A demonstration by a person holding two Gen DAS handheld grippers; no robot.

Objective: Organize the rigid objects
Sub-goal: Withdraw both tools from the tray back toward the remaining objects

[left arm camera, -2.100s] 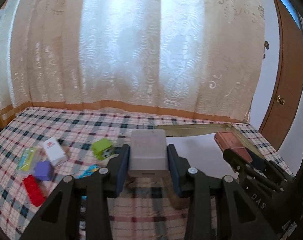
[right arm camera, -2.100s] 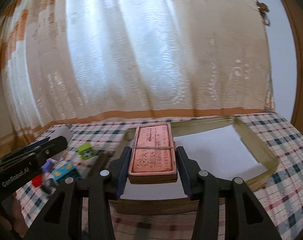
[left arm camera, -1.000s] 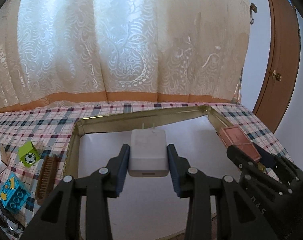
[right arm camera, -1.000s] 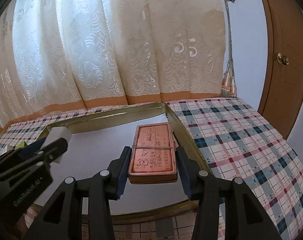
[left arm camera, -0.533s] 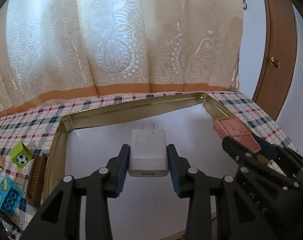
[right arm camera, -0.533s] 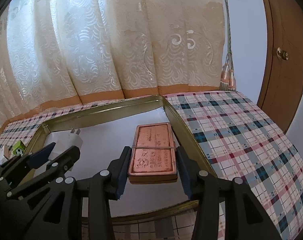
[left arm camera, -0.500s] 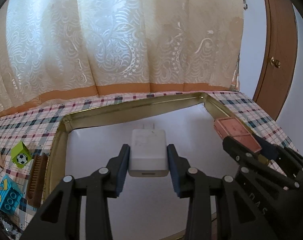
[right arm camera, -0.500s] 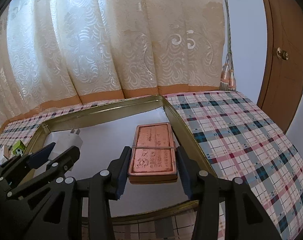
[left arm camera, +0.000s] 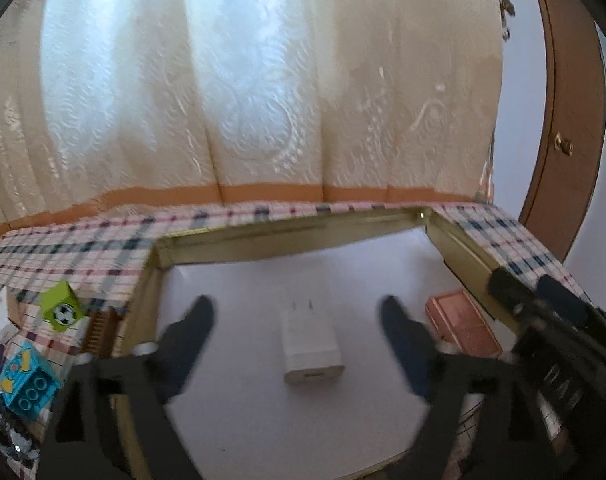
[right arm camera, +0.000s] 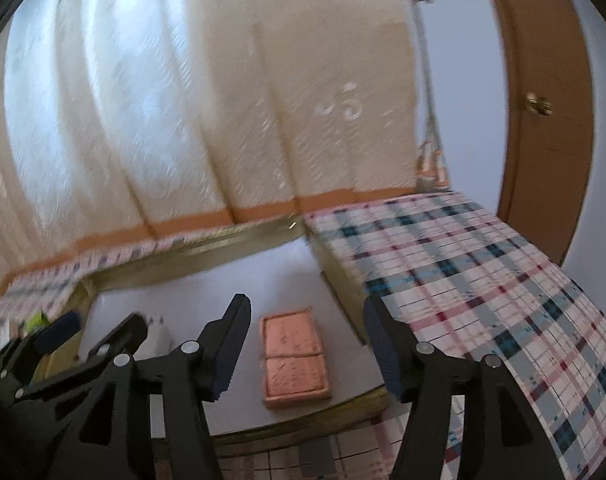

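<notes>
Left wrist view shows the left tool (left arm camera: 295,320) with jaws just opened wide, the white charger (left arm camera: 309,344) dropped onto the tray (left arm camera: 287,236) floor; the right tool (right arm camera: 305,320) likewise spreads, its copper tin (right arm camera: 293,356) released beside; both items look stowed.

A cream curtain (left arm camera: 263,80) hangs beside a brown door (right arm camera: 551,100).

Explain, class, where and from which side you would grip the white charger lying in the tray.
Grip the white charger across its two long flat sides, coming from above at its socket end, probably. It lies flat in the tray with prongs pointing away, and both sides are clear.
</notes>
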